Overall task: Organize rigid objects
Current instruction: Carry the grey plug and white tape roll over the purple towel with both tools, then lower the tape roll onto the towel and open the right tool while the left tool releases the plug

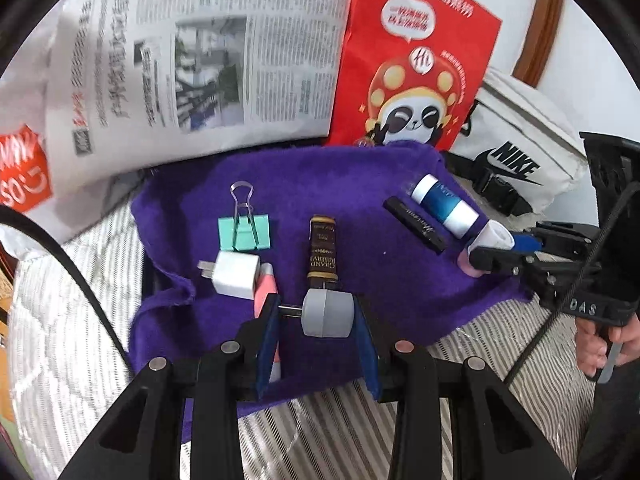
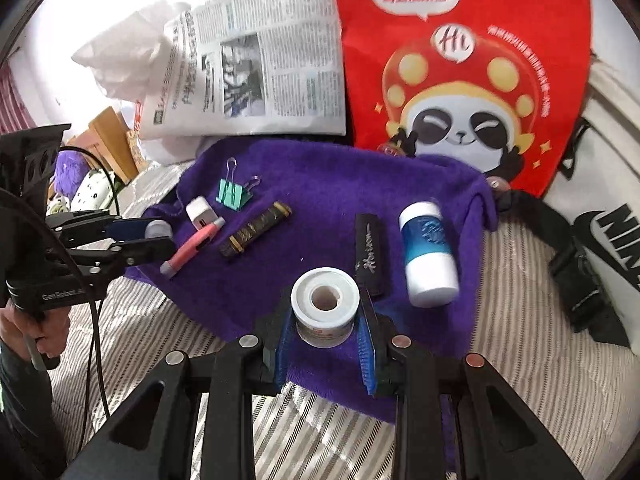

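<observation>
A purple cloth (image 1: 340, 184) (image 2: 320, 184) carries the objects. My left gripper (image 1: 320, 316) is shut on a grey plug adapter (image 1: 326, 314), also seen in the right wrist view (image 2: 158, 229). My right gripper (image 2: 326, 312) is shut on a white tape roll (image 2: 323, 306), seen in the left wrist view (image 1: 496, 236). On the cloth lie a green binder clip (image 1: 244, 232) (image 2: 233, 194), a white charger (image 1: 234, 274) (image 2: 199, 212), a pink pen (image 1: 266, 284) (image 2: 194, 248), a brown tube (image 1: 322, 252) (image 2: 256, 230), a black bar (image 1: 414, 224) (image 2: 370, 254) and a blue-and-white bottle (image 1: 444, 206) (image 2: 426, 254).
A newspaper (image 1: 192, 52) (image 2: 260, 68) and a red panda bag (image 1: 416, 64) (image 2: 460, 60) stand behind the cloth. A white Nike bag (image 1: 520, 152) (image 2: 608, 208) lies at the right. Striped bedding (image 1: 64, 320) (image 2: 520, 320) surrounds the cloth.
</observation>
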